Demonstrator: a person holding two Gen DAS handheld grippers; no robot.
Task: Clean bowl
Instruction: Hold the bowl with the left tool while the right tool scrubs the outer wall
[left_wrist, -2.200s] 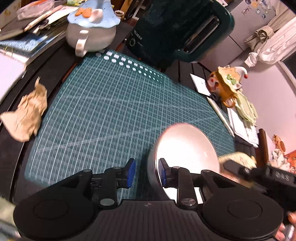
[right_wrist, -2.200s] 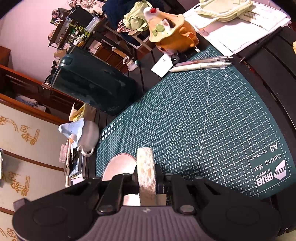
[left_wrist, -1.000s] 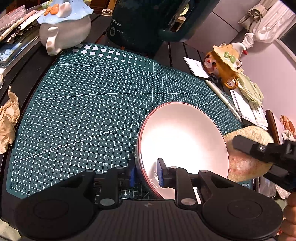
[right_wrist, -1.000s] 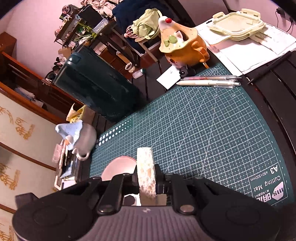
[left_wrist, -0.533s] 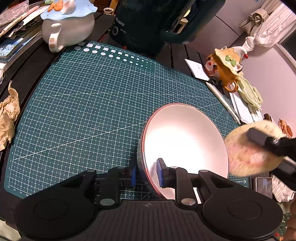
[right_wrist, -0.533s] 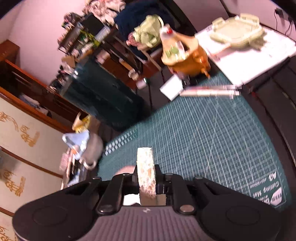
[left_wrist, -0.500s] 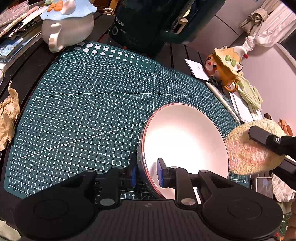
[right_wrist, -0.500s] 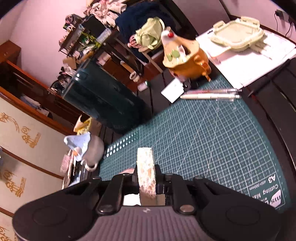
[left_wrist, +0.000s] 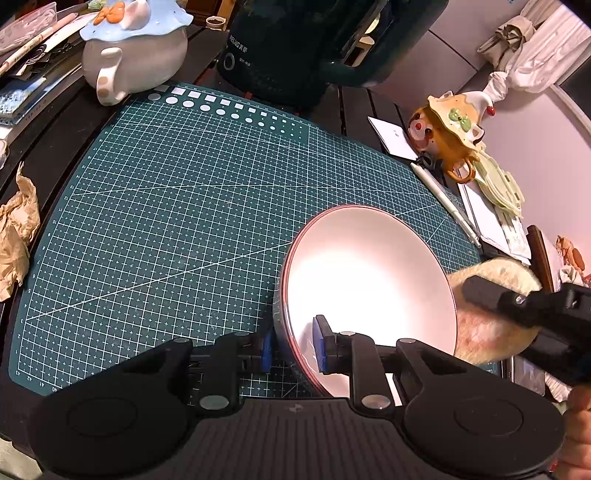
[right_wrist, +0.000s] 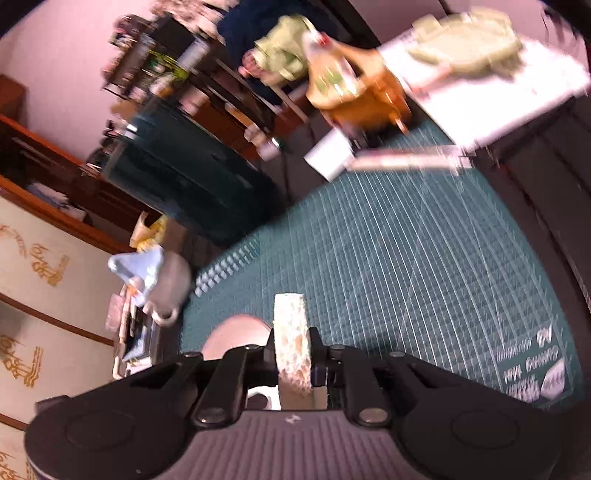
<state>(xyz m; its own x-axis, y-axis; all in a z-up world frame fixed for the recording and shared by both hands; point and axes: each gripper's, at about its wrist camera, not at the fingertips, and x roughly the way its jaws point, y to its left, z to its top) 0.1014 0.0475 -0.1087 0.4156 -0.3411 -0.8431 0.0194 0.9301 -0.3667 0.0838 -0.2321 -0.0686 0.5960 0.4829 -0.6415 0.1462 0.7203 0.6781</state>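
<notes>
The left gripper (left_wrist: 291, 345) pinches the near rim of the bowl (left_wrist: 369, 280), one blue pad inside the wall and one outside, and holds the bowl tipped on the green cutting mat (left_wrist: 177, 221); its grip and place match those of a second ago. The right gripper (right_wrist: 293, 354) is pressed tight on a round sponge (right_wrist: 290, 343), which stands edge-on between its fingers; in the left wrist view that sponge (left_wrist: 491, 332) now sits just behind the bowl's right rim, partly hidden by it, where half a second ago it stood clear of the rim and further right; the right wrist view is smeared, so that hand is moving. I judge that the sponge has closed in on the bowl and the wiping stroke is about to start or has just started; whether sponge and rim touch cannot be told.

The bowl lies at the mat's near right corner, tilted so that its pale, brightly lit inside opens up and toward the left camera; its axis leans that way, and its rim reads as an oval stretched from near left to far right. The sponge's flat faces sit against the pads, its disc roughly upright.

Beyond the mat stand a dark green kettle (left_wrist: 295, 48), a grey teapot with a blue lid (left_wrist: 136, 55) and an orange figurine mug (left_wrist: 448, 136); crumpled brown paper (left_wrist: 16, 232) lies off the left edge.
</notes>
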